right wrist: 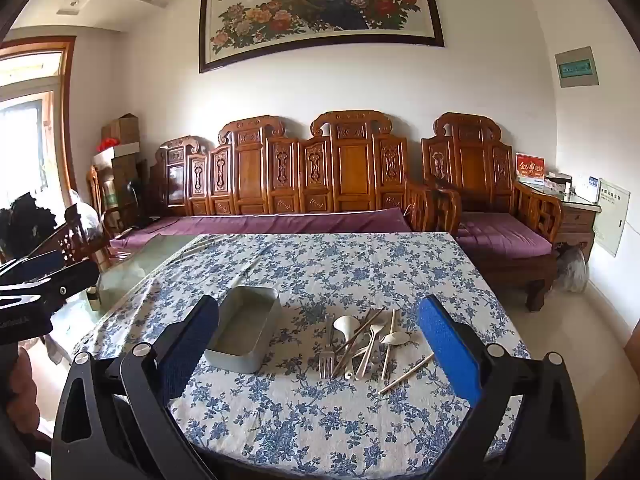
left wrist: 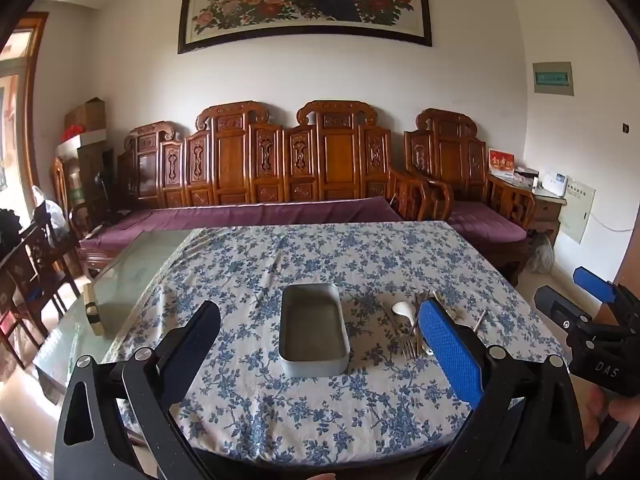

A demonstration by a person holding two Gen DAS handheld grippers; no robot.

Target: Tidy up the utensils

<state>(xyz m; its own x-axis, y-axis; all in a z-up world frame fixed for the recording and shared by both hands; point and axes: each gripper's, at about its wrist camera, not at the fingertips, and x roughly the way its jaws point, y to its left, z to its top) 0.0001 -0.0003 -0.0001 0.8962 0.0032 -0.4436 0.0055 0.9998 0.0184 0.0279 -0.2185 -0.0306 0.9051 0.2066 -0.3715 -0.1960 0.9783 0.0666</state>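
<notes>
Overhead, a framed peony painting (right wrist: 320, 8) hung on the white wall above a carved wooden bench (right wrist: 304, 176) with purple cushions. Below it, a table (left wrist: 132, 264) with a glass top carried a blue-flowered cloth (right wrist: 340, 268). On the cloth stood a metal tin (left wrist: 314, 328), bare inside, and just to its right lay a loose heap of utensils (right wrist: 360, 344): a fork (right wrist: 327, 356), spoons and chopsticks crossing one another, with one chopstick (right wrist: 406, 374) lying a little apart nearer the camera.

Both tools hovered over the near edge, touching nothing. The left gripper (left wrist: 320, 332) was spread wide with the tin between its fingers in the picture; the right gripper (right wrist: 318, 336) was likewise spread, framing the heap.

Only the right view showed the heap whole; in the left view a blue pad (left wrist: 450, 352) hid part of it. The left view alone caught a hand (left wrist: 612, 416) gripping the other tool.
</notes>
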